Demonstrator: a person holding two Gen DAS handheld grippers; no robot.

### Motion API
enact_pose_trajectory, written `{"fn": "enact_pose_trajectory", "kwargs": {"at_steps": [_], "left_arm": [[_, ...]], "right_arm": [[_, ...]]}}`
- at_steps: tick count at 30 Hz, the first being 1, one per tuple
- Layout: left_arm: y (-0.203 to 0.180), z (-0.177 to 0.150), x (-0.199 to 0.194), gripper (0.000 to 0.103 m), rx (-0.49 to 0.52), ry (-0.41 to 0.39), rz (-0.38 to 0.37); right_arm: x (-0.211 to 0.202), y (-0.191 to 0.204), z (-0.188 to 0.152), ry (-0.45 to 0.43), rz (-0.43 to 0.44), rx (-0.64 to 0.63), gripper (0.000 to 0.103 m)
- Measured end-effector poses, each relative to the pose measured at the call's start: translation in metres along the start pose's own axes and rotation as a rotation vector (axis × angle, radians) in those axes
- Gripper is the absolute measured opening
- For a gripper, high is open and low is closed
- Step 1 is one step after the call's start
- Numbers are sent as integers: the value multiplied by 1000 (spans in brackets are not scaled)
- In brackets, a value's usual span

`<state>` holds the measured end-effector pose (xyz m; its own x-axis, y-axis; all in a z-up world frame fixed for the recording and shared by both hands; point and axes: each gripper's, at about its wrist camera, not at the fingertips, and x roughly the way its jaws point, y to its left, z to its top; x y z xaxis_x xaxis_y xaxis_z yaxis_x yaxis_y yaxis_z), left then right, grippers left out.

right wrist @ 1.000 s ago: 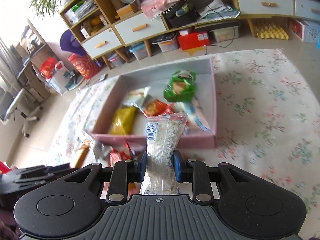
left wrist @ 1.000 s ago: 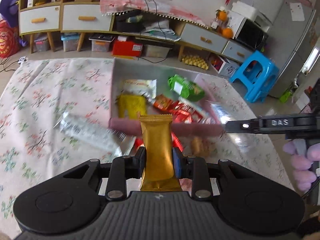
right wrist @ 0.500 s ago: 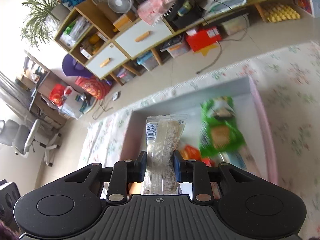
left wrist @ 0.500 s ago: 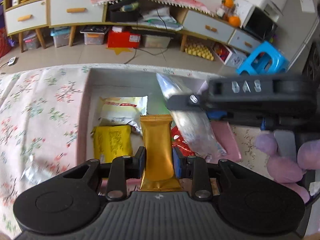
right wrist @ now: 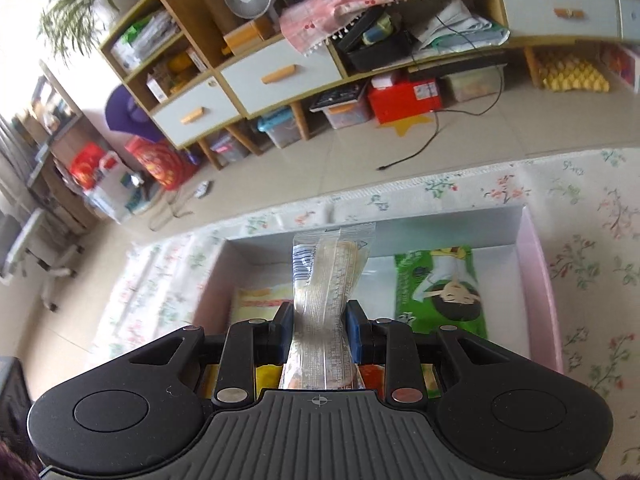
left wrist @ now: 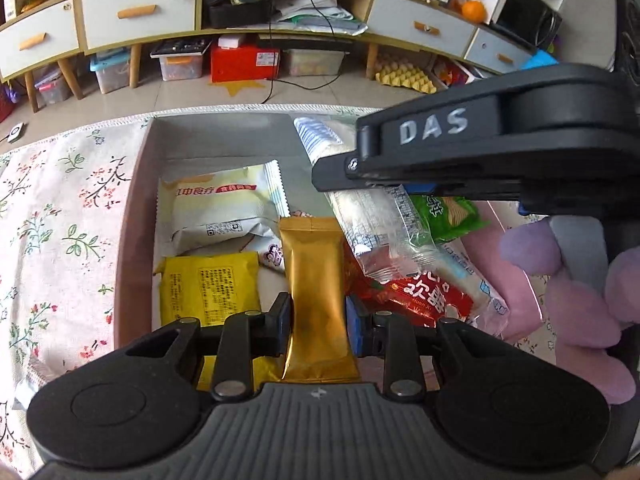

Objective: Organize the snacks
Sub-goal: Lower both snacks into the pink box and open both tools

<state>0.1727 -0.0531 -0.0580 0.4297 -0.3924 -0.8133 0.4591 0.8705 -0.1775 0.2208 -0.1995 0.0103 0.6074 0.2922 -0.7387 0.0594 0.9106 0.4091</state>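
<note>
My left gripper (left wrist: 318, 320) is shut on a gold snack packet (left wrist: 316, 280) and hangs over the pink box (left wrist: 134, 208). In the box lie a white packet (left wrist: 220, 212), a yellow packet (left wrist: 208, 292), a red packet (left wrist: 424, 296) and a green packet (left wrist: 448, 216). My right gripper (right wrist: 320, 328) is shut on a clear wrapped snack (right wrist: 328, 280), held over the same box (right wrist: 536, 264) beside a green packet (right wrist: 436, 288). In the left wrist view the right gripper's black body (left wrist: 480, 148) crosses above the box with the clear snack (left wrist: 372, 216) hanging from it.
The box sits on a floral cloth (left wrist: 60, 216). A hand in a purple glove (left wrist: 576, 304) holds the right gripper. Behind the table stand low cabinets with drawers (left wrist: 136, 16), storage bins on the floor and a red box (left wrist: 244, 62).
Both grippers have moved forward and down over the pink box, still gripping their packets. The right gripper now crosses close in front of the left wrist view.
</note>
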Motion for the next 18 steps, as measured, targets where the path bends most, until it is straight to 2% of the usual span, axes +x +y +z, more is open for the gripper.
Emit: {"fn": "enact_pose_trajectory", "kwargs": {"at_steps": [3, 6, 11, 15, 18], "left_arm": [[1, -1, -2, 27, 11, 0, -6], [5, -2, -7, 34, 2, -2, -37], [4, -6, -8, 41, 31, 4, -48], [3, -6, -10, 45, 27, 5, -55], [-1, -8, -19, 54, 28, -18, -55]], "right_arm": [[4, -2, -2, 4, -32, -12, 27], [3, -7, -3, 0, -50, -2, 27], [-1, -16, 1, -4, -16, 51, 31], [-11, -19, 4, -21, 26, 88, 53], [-20, -16, 5, -22, 21, 68, 54]]}}
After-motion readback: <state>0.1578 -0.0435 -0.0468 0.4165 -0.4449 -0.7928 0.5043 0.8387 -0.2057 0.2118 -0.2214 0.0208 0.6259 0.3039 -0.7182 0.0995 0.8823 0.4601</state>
